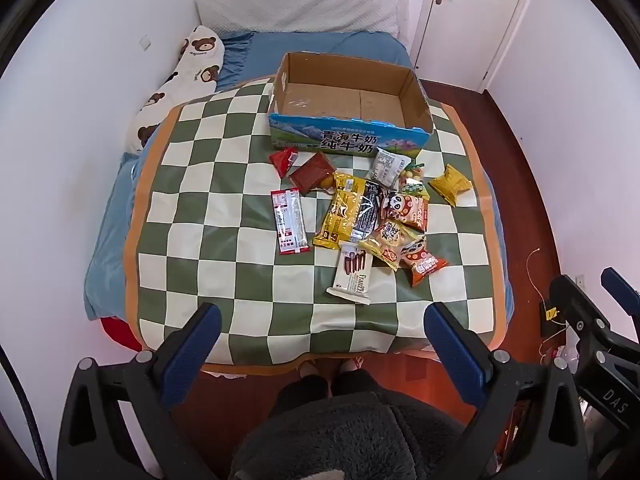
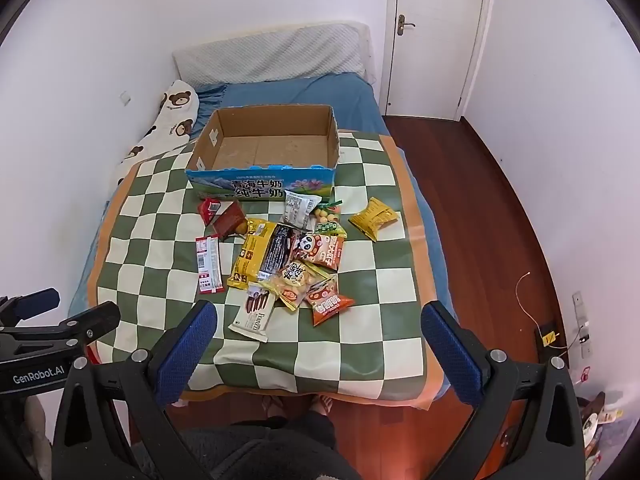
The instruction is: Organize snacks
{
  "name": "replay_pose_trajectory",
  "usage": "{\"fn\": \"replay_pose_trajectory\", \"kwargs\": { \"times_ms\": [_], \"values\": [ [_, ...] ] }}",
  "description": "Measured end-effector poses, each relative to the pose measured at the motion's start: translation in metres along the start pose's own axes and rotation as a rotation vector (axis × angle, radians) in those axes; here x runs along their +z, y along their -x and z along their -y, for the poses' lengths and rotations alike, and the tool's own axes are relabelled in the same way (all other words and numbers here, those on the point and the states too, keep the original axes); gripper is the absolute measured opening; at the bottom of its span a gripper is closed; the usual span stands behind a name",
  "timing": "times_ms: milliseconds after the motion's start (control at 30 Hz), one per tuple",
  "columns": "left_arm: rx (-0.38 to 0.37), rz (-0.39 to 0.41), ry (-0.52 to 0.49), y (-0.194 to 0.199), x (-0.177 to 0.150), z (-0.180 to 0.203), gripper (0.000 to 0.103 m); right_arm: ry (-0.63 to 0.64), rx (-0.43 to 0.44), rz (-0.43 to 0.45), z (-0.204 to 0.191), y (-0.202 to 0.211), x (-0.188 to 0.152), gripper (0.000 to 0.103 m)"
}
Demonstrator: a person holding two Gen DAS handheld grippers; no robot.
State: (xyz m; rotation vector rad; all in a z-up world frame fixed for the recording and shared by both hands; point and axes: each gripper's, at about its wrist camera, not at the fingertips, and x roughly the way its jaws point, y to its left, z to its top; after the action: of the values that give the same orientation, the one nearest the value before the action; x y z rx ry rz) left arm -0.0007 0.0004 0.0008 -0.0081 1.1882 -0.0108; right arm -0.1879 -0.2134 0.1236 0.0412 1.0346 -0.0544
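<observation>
Left gripper (image 1: 322,326) up over near edge of bed, jaws spread wide, nothing between them. Right gripper (image 2: 319,324) same — jaws released, empty, above the near edge. Both well apart from the snacks.

Snack pile (image 1: 372,216) loose on green-and-cream checkered mat (image 1: 224,184) over the bed, just in front of open cardboard box (image 1: 344,142) — blue printed front, bare inside. Overlapping in the pile: long yellow pack (image 1: 340,216), black pack (image 1: 366,210) lying across it, panda-print bags (image 1: 406,206), orange bag (image 1: 424,266), white Franzzi pack (image 1: 354,276) nearest. Off to the sides, apart from the pile: red-and-white stick pack (image 1: 289,221) on left, small yellow bag (image 1: 451,183) on right, small red packet (image 1: 283,161) and dark red pouch (image 1: 313,172) close to box front. Bear-print pillow (image 1: 180,80) along wall. Person's feet on wood floor (image 2: 472,208) by bed edge.
</observation>
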Motion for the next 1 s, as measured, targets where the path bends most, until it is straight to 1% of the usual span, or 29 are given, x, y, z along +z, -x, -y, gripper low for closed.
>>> {"fn": "replay_pose_trajectory", "kwargs": {
  "times_ms": [200,300,467,733,1000],
  "values": [
    [0.004,0.004,-0.012,-0.002,0.000,0.008,0.103,-0.012,0.001,0.001,0.001,-0.001,0.001,0.103],
    [-0.007,-0.002,0.005,-0.003,0.003,0.000,0.103,-0.019,0.002,0.000,0.000,-0.001,0.001,0.103],
    [-0.010,-0.002,0.009,0.000,0.010,0.000,0.103,-0.017,0.010,0.007,0.003,-0.004,-0.001,0.103],
    [-0.009,0.004,-0.001,-0.001,0.015,0.000,0.103,-0.020,0.014,0.009,0.003,-0.002,0.008,0.103],
    [-0.008,0.005,-0.001,-0.001,0.017,-0.001,0.103,-0.027,0.000,0.022,-0.002,-0.003,0.013,0.103]
  ]
}}
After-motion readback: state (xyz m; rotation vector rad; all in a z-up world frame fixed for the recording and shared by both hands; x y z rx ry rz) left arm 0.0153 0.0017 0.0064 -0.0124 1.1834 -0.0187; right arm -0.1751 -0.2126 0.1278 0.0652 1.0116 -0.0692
